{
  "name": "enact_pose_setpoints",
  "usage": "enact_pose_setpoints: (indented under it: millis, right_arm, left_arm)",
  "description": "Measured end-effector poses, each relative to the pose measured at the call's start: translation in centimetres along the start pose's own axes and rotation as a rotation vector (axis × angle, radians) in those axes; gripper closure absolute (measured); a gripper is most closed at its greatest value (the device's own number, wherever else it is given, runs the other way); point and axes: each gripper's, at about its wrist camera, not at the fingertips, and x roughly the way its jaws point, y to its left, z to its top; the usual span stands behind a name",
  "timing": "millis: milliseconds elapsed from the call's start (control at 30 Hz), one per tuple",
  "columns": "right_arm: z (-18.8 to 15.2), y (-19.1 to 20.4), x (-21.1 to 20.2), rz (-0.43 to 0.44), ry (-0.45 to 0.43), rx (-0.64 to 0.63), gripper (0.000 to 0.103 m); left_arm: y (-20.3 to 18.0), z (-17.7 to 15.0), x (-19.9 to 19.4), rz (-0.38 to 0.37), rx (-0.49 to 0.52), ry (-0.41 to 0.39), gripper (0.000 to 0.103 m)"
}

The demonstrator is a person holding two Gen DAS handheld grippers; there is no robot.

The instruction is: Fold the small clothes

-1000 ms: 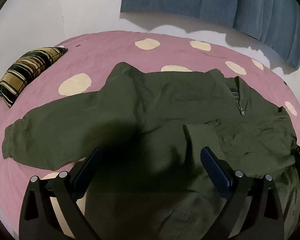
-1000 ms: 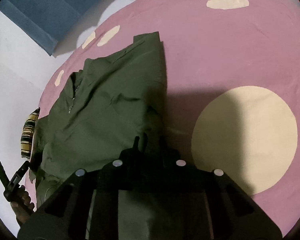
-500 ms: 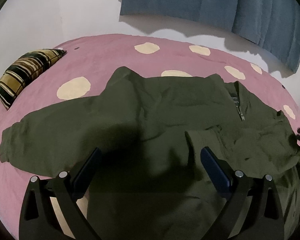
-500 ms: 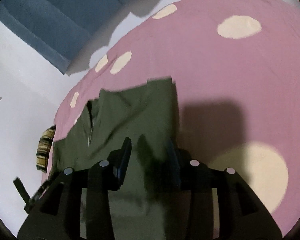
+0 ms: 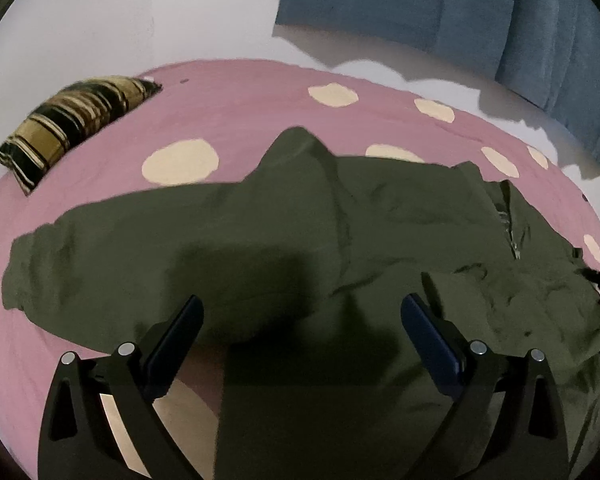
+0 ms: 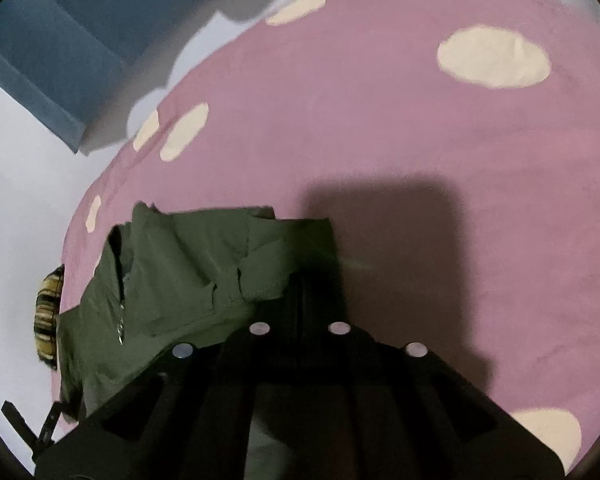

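A: The fingers (image 5: 180,332) of the left gripper (image 5: 300,320) stand wide apart, with nothing between them. The gripper hovers over the olive-green jacket (image 5: 300,240).

B: And the right gripper (image 6: 300,300)?

A: Its jaws are pressed together, and dark green fabric of the jacket (image 6: 188,264) sits between them, at the edge of a folded-over part.

B: Where does the jacket lie?

A: It lies spread on the pink bedspread (image 5: 240,116) with cream dots. One sleeve (image 5: 100,256) reaches out to the left in the left wrist view. The zipper (image 5: 508,224) is near the right side.

B: What else is there?

A: A striped pillow (image 5: 72,120) lies at the far left of the bedspread, well apart from the jacket. A blue curtain (image 5: 440,4) hangs on the white wall behind.
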Motion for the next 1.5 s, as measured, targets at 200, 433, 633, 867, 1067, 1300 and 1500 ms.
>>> enact_pose_setpoints:
  millis: [200,433,633,867,1067,1300,1500]
  right_arm:
    - [-2.7,6.6,-4.3,0.168,-0.092,-0.057,0.062]
    - [-11.0,19.9,-0.1,0.460,0.209,-0.224,0.062]
    - [-16.4,25.8,3.6,0.448,0.325,-0.349,0.061]
    - [-18.1,24.9,5.1,0.456,0.352,-0.334,0.057]
    - [-18.4,24.1,5.1,0.472,0.353,-0.328,0.053]
    - [-18.2,23.9,4.8,0.471,0.350,-0.327,0.052]
    - [-18.3,23.8,5.0,0.478,0.343,-0.322,0.051]
  left_arm:
    - [3.0,-0.6,0.0,0.001,-0.046,0.026,0.004]
    - [7.6,-1.4,-1.3,0.003,-0.130,0.032,0.004]
    - [14.0,-2.5,-2.8,0.048,-0.236,0.008,0.004]
    - [23.2,-4.2,-2.6,-0.085,-0.522,0.002,0.004]
    - [26.6,-3.8,-1.9,-0.143,-0.599,-0.094,0.004]
    - [29.4,-2.8,-0.7,-0.188,-0.728,-0.122,0.005]
    - [30.2,-3.0,-0.3,-0.117,-0.757,-0.085,0.057]
